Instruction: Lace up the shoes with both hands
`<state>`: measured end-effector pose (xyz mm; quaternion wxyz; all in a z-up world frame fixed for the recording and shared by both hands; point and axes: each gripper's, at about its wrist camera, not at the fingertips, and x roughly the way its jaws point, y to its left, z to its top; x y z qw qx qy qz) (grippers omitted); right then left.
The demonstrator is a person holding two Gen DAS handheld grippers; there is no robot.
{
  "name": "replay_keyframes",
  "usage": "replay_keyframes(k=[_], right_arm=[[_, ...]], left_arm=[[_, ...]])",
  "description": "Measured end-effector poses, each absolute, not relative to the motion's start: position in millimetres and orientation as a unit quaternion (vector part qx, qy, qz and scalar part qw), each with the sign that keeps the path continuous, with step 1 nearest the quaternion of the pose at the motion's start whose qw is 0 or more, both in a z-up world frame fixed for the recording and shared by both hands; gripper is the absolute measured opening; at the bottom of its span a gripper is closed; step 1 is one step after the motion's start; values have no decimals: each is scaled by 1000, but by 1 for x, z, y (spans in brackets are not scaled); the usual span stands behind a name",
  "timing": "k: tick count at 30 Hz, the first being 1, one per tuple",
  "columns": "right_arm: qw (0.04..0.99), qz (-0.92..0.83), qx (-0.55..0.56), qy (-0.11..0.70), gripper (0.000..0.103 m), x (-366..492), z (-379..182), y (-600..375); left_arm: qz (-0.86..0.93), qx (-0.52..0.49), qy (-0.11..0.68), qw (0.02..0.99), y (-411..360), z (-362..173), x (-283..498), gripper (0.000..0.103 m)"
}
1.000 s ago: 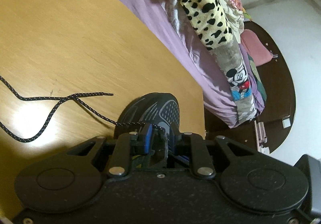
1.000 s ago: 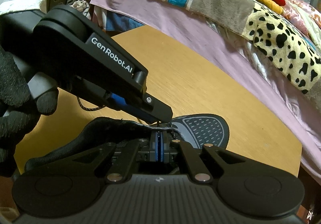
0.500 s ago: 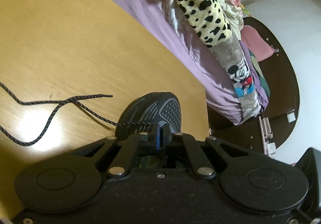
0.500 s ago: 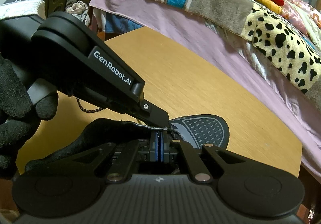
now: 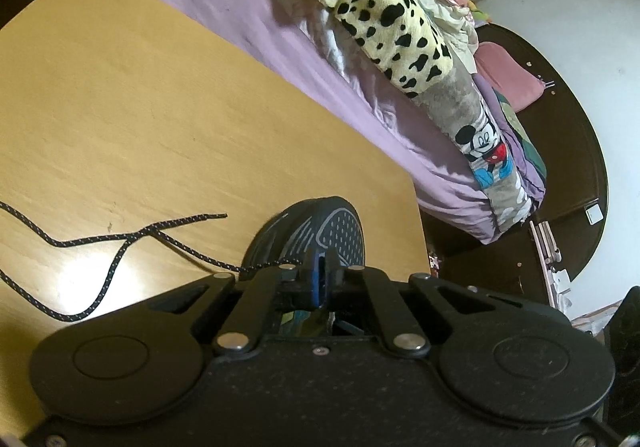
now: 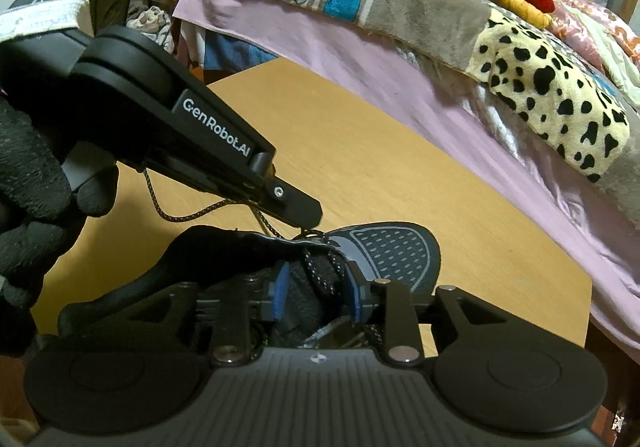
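Shoe (image 6: pixel 384 251) and lace (image 5: pixel 120 247) are met by both tongs on the wooden worktop (image 5: pixel 160 119). The left tongs (image 5: pixel 320 271) are seen fully closed, their tips pinching the speckled black lace right at the upper edge of the shoe, just behind the toe cap. The right tongs (image 6: pixel 318 287) have just been opening and now stand partly apart, blue pads (image 6: pixel 282 289) on either side of the lace crossing over the tongue, without being pressed on it. In the right wrist view the left tongs (image 6: pixel 308 217) are held by a black-gloved hand (image 6: pixel 36 199) and are angled down to the shoe's eyelet edge. From the shoe the lace is led out across the worktop, where its loose end is crossed over another stretch of itself. The shoe is placed near the worktop's corner, toe towards a bed (image 6: pixel 360 59) covered with a lilac sheet and patterned blankets (image 6: pixel 540 87).
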<state>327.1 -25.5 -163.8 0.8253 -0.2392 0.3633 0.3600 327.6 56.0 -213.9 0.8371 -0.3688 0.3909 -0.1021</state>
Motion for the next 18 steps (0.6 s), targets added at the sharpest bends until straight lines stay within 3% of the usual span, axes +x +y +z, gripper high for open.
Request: replay_keyframes(k=[18], right_arm=[[840,338,-201,373,49,329,-155,-61]], left_arm=[[-85,-365,373,849,79,-203,328,0]])
